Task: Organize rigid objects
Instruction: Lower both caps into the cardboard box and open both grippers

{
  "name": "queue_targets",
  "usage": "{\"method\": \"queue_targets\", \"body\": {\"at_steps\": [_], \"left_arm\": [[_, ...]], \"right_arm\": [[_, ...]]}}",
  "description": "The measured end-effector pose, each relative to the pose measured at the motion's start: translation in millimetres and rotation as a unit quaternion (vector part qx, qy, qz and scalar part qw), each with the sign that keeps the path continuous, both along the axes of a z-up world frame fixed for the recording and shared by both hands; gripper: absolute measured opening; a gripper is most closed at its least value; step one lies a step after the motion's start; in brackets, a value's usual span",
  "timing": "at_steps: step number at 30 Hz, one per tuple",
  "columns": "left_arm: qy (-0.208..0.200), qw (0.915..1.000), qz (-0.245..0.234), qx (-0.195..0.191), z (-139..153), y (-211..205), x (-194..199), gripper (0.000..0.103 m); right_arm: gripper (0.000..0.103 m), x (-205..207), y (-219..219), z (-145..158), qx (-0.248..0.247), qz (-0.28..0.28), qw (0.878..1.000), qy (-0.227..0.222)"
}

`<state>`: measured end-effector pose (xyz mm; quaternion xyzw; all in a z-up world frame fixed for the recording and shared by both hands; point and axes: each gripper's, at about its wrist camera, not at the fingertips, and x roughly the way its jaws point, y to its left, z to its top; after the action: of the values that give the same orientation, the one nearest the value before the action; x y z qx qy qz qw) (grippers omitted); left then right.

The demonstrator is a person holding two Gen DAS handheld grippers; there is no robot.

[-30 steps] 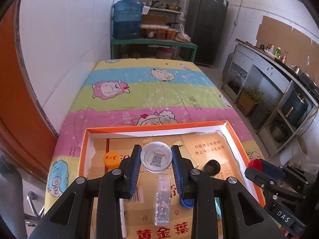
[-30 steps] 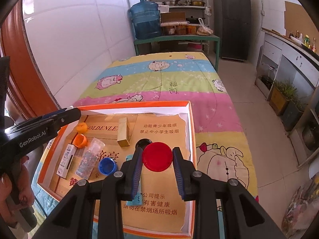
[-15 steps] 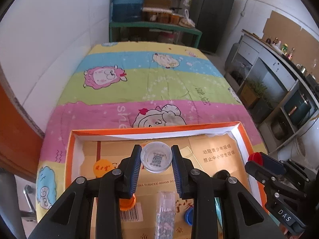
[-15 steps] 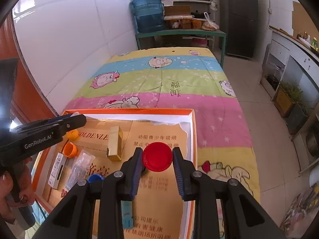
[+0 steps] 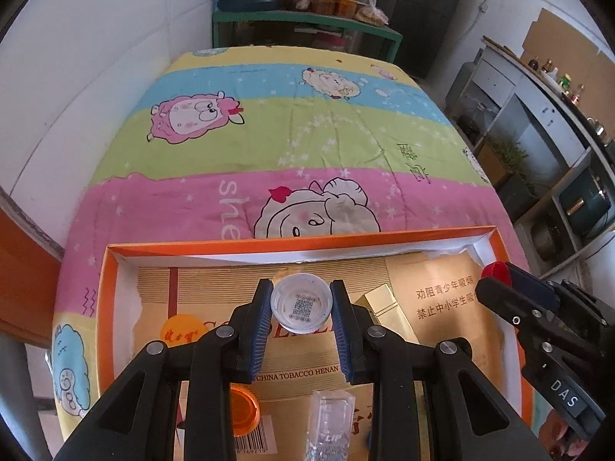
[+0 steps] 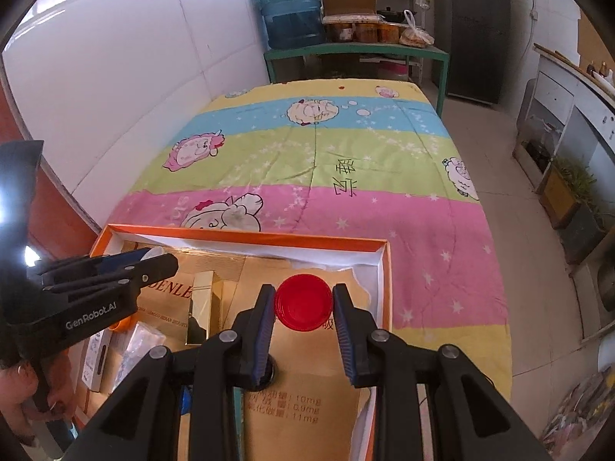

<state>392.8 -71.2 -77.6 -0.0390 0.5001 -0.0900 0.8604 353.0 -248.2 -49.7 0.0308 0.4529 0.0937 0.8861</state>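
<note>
Clamped between the pads of the left gripper (image 5: 301,304), a white QR-coded cap (image 5: 301,303) is held over the orange-rimmed box (image 5: 238,246), while a red cap (image 6: 303,302) is pinched by the right gripper (image 6: 303,303) near the box's right wall.

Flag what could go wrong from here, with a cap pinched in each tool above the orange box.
1. The white cap is held only by its rim in the left tool; it might pop out.
2. The red cap in the right tool sits near the orange box wall and could land outside it.
</note>
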Motion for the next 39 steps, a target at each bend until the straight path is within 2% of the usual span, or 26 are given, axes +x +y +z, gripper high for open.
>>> {"method": "queue_targets", "body": {"at_steps": [6,12,27,31,39], "left_arm": [[0.014,0.9999,-0.001,0.001,-11.1,-0.3,2.2,0.031],[0.009,1.0000,-0.004,0.000,-13.5,-0.7,1.7,0.031],[0.012,0.9992,-0.002,-0.037,-14.7,9.1,4.3,0.034],[0.013,0.9986,0.000,-0.051,-15.2,12.6,4.9,0.034],[0.009,0.9978,0.002,-0.065,-12.4,16.5,2.5,0.034]], "right_arm": [[0.031,7.4,3.7,-9.8,-0.003,0.001,1.000,0.012],[0.031,8.3,8.5,-15.5,-0.003,0.007,1.000,0.018],[0.031,15.6,11.2,-28.4,-0.006,0.016,0.999,0.034],[0.031,16.2,9.7,-28.6,0.004,0.020,0.999,0.034],[0.031,12.9,13.3,-26.0,-0.009,0.019,0.999,0.025]]}}
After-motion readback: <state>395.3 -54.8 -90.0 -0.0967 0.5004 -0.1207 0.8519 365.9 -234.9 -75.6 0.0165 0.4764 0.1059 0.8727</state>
